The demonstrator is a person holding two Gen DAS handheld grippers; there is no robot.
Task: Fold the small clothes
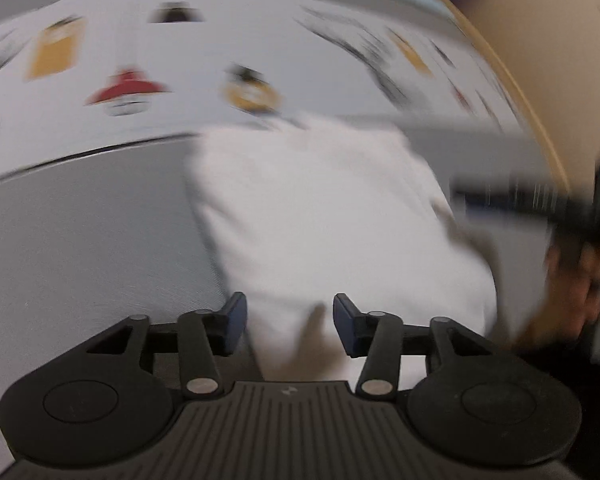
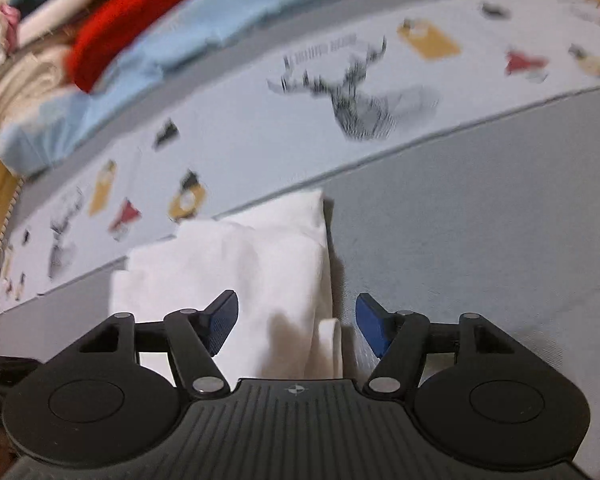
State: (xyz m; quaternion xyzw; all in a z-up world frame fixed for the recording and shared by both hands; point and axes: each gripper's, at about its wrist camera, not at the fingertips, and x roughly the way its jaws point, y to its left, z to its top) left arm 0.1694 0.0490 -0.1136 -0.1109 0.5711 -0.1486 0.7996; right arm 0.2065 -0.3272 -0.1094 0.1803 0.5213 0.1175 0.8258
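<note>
Folded white garment (image 1: 320,220) lies on grey mat (image 1: 80,240), long axis running away from both tools | left gripper (image 1: 289,322) jaws apart, empty, cloth dead ahead | right gripper (image 2: 297,326) jaws apart, empty, over garment's right edge | both about equally near

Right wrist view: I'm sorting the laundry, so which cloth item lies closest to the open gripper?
The white folded garment, lying on the grey surface just ahead of the right gripper. The red cloth and light blue cloth sit far back in the pile.
</note>
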